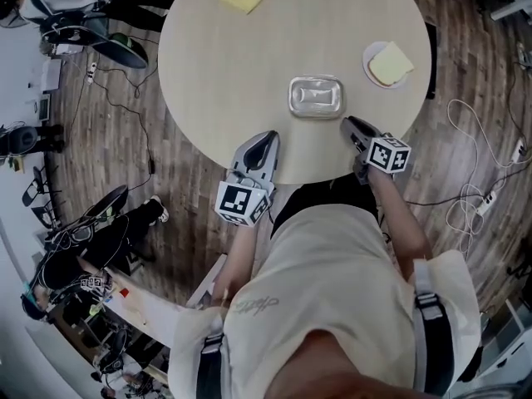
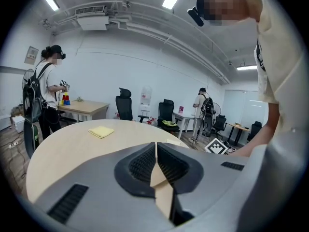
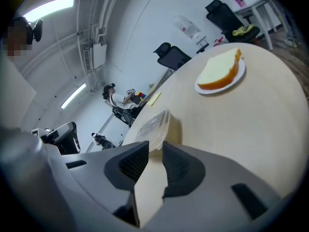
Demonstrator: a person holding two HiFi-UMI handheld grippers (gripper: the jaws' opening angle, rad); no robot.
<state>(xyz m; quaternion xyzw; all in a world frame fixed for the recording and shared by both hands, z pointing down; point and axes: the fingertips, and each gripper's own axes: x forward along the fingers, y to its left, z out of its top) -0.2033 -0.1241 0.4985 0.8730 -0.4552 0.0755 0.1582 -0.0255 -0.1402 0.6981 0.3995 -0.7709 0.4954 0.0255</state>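
Nothing grabbed yet: right hand-held gripper [image 1: 349, 125] slightly spread, tips just beside the lidded box [image 1: 316, 97]. Left hand-held gripper [image 1: 266, 138] pressed together, empty. Bread [image 1: 390, 62] at the box's 2 o'clock.

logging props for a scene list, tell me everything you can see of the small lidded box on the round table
The box is a rectangular container with rounded corners, shiny and see-through like clear plastic, its lid on. It sits flat on the round table, near the edge closest to the person. The right tongs point at its corner, just short of it; nothing but the table touches it.
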